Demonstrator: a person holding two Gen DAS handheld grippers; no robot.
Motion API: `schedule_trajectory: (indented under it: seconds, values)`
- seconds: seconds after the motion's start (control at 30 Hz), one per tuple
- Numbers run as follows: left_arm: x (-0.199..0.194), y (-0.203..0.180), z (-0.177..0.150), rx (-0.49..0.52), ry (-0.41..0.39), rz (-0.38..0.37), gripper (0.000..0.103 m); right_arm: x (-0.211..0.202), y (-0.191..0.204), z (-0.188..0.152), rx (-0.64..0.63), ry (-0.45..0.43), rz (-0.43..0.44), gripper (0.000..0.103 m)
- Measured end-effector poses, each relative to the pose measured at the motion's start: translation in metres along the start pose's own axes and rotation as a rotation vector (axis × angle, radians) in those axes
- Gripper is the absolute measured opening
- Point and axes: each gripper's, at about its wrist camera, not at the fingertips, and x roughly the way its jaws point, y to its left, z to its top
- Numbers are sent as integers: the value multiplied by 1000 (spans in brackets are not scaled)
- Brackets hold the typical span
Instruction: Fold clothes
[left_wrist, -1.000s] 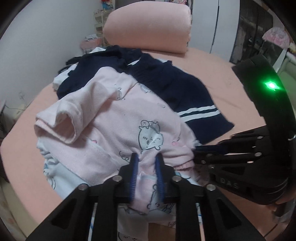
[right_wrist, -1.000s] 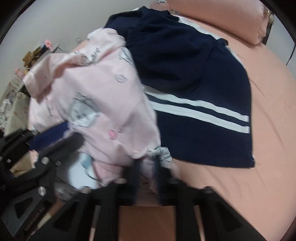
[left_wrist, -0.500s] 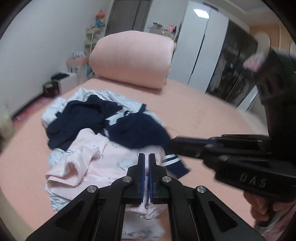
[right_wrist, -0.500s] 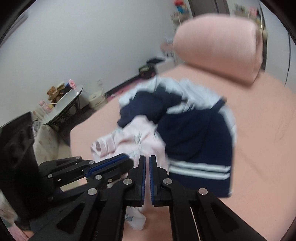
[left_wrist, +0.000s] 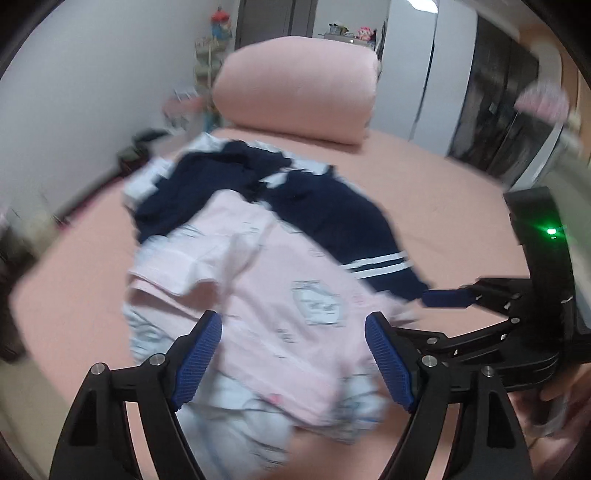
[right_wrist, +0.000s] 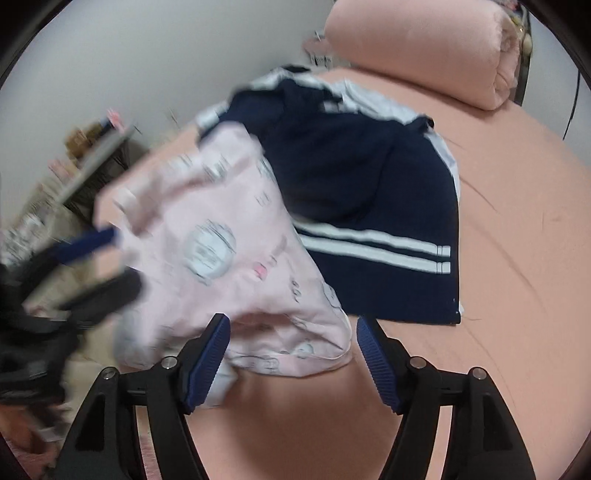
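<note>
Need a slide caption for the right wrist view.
Open right hand-held gripper at the hem of a pink printed garment overlapping navy striped clothing on a bed.

A bed (left_wrist: 424, 192) in a peach sheet stretched ahead of the tool, a rolled peach duvet (left_wrist: 299, 88) at its far end. White wall (left_wrist: 92, 92) stood left, wardrobe doors (left_wrist: 417, 70) far right.

no readable text, labels or numbers, views blurred
</note>
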Motion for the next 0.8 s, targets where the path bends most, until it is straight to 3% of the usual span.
schedule_trajectory:
  seconds: [0.1,0.13,0.17,0.2,0.27,0.33,0.4,0.57,0.8]
  values:
    - [29,-13,-5,143,30,76,79,37,5,2,-75,28,-148,71]
    - [40,-13,-6,147,52,73,79,48,3,4,-79,43,-163,71]
    - [51,-13,-7,149,74,80,79,59,2,7,-75,56,-170,59]
    - [58,-14,-7,158,79,72,77,58,-1,10,-25,64,-125,25]
    - [63,-19,-4,172,79,39,25,57,-7,17,71,72,-37,8]
    - [64,-22,1,160,84,-5,12,38,-4,26,98,1,47,7]
    - [60,-24,6,132,80,-57,8,12,5,36,80,-63,131,7]
    - [16,-19,40,39,-29,-156,4,-56,30,51,-37,-191,150,6]
    - [-54,-20,84,-36,-233,-252,4,-160,38,67,-27,-365,167,7]
